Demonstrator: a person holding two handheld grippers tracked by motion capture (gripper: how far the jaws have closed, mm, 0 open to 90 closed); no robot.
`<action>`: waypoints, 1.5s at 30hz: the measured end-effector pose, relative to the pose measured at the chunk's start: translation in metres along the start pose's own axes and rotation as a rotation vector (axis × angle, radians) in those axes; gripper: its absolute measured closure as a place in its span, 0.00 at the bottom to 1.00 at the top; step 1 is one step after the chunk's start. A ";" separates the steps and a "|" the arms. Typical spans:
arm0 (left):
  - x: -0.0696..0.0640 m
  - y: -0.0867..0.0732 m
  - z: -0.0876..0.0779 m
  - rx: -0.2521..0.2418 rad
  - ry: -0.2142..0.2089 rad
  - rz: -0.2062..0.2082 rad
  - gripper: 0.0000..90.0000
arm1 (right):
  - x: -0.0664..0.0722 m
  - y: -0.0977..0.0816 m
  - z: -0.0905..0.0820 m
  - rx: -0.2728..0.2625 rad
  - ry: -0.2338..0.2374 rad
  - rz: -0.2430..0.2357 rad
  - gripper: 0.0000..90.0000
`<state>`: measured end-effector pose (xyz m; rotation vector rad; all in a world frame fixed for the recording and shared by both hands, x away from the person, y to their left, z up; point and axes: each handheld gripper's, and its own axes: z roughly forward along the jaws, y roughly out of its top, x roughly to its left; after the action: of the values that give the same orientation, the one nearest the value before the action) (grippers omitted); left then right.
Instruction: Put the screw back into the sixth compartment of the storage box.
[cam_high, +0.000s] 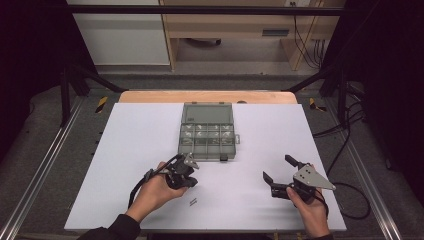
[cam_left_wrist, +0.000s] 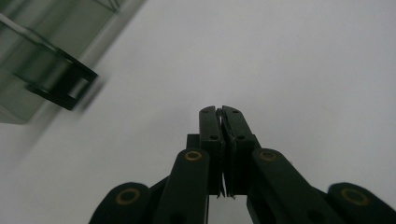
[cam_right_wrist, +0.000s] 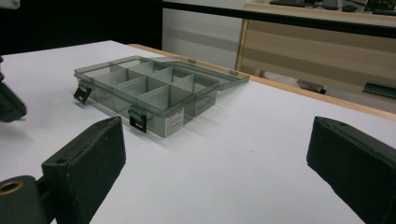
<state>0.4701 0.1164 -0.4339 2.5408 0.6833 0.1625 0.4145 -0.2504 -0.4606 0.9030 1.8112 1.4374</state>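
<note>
the left fingers (cam_left_wrist: 220, 112) were pinching a thin metal pin, with the open organizer box (cam_high: 207, 132) just up-right of them in the high view, nearer than the spread right fingers (cam_high: 278, 168)

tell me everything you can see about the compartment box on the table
The compartment box is a translucent grey-green plastic organiser, split by dividers into two rows of small bins. Its lid lies hinged open and flat behind it, away from the person. Two dark latches hang on its front wall, and a white label sits on one end. It rests flat on the white table, past both grippers; neither touches it.
</note>
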 end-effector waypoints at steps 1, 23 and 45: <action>0.001 0.001 -0.001 -0.017 0.009 -0.008 0.97 | 0.000 0.000 0.000 0.000 0.000 0.000 0.05; 0.057 0.037 -0.004 -0.246 0.174 -0.172 0.97 | 0.001 0.000 0.000 -0.001 0.017 -0.004 0.05; 0.039 0.036 -0.017 -0.259 0.213 -0.066 0.38 | 0.002 -0.001 0.001 0.008 0.018 0.000 0.05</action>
<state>0.5156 0.1168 -0.4017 2.2700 0.7716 0.4723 0.4137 -0.2487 -0.4618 0.8966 1.8316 1.4436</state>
